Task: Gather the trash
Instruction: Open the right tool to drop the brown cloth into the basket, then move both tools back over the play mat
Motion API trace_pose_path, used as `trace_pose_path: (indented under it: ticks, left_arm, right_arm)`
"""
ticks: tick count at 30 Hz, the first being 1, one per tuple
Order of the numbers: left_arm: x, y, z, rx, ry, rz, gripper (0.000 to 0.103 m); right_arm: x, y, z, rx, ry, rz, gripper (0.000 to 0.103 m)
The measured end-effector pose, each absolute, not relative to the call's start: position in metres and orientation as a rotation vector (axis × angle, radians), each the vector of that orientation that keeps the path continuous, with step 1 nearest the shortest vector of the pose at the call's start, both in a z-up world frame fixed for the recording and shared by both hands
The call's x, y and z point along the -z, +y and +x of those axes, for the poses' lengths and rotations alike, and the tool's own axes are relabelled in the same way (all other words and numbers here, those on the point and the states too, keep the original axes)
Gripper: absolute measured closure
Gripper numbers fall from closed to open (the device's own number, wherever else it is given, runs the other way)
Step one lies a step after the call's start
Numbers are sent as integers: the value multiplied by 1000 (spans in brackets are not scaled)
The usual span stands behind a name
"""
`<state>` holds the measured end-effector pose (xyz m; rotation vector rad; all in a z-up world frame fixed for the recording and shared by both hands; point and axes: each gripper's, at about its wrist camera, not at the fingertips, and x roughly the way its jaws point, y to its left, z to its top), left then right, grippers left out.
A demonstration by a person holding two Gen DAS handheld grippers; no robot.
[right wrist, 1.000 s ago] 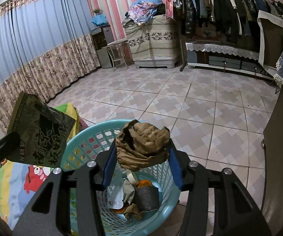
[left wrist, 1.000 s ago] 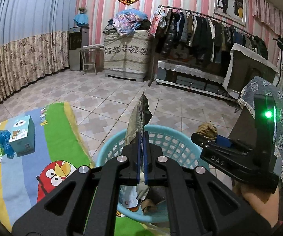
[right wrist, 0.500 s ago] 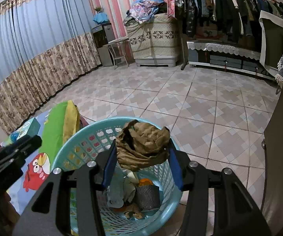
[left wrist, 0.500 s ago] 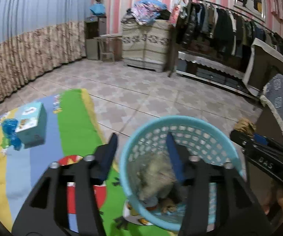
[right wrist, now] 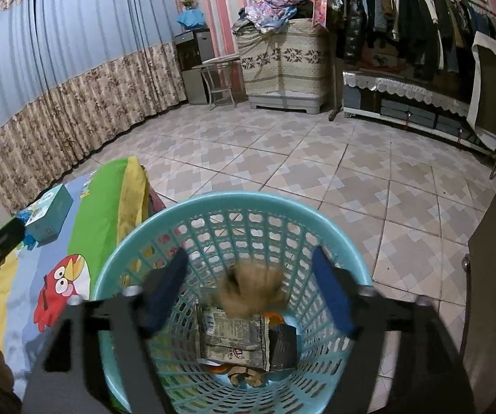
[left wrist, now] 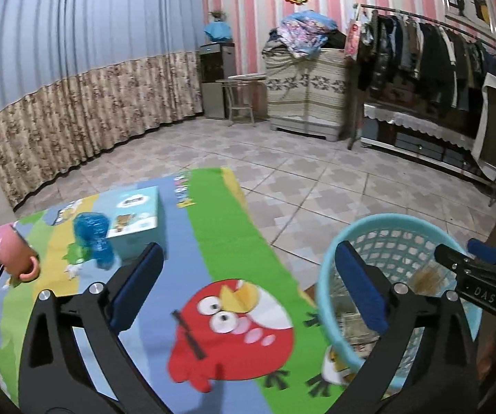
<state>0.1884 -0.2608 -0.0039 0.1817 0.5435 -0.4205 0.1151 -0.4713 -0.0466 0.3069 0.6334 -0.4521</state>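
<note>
Trash is mostly sitting down in the light-blue basket (right wrist: pixel 348 241) on the tiled floor (right wrist: pixel 317 172): a flattened printed wrapper (right wrist: pixel 232 336) lying across the bottom, a dark packet (right wrist: pixel 282 346) jammed right beside it, and some orange and brown scraps peeking out underneath. A blurry brown crumpled wad (right wrist: pixel 248 289) shows in the right wrist view between the spread fingers, above the wrapper and inside the basket's rim, not touching either pad.

The right tongs (right wrist: pixel 249 291) hang over the basket mouth, jaws wide apart and gripping nothing. The left tongs (left wrist: pixel 248 289) are also spread wide and holding nothing; they sit over a colourful play mat (left wrist: pixel 213 241) with a big red cartoon bird (left wrist: pixel 234 331) on it, and the right-side pad overlaps the basket's near rim in that view. The basket stands right at the mat's edge.

Further out on the mat there's a pale teal box (left wrist: pixel 134 214) with a crinkly blue plastic thing (left wrist: pixel 96 238) just beside it, plus a pinkish toy (left wrist: pixel 18 258) near the left edge. Way at the back: a clothes rack (right wrist: pixel 420 17) full of dark jackets, a covered cabinet (right wrist: pixel 282 62) piled with fabric, blue and floral curtains (right wrist: pixel 58 69), pink striped walls.
</note>
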Motion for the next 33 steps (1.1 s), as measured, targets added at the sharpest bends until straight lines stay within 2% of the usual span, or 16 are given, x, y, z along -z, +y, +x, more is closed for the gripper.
trace_pose_path:
  ticks: [7,22,33]
  left_arm:
    - [-4,-223,183,375,530,148,6]
    - [-30,-124,168,264,475,87,6]
    - [-17,-20,156,121,505,51,6]
  right_arm:
    - [40,-466,112,486,609,287,9]
    - [12,-406,124,397,563,213,8]
    - [12,-318,144,278,592,78,8]
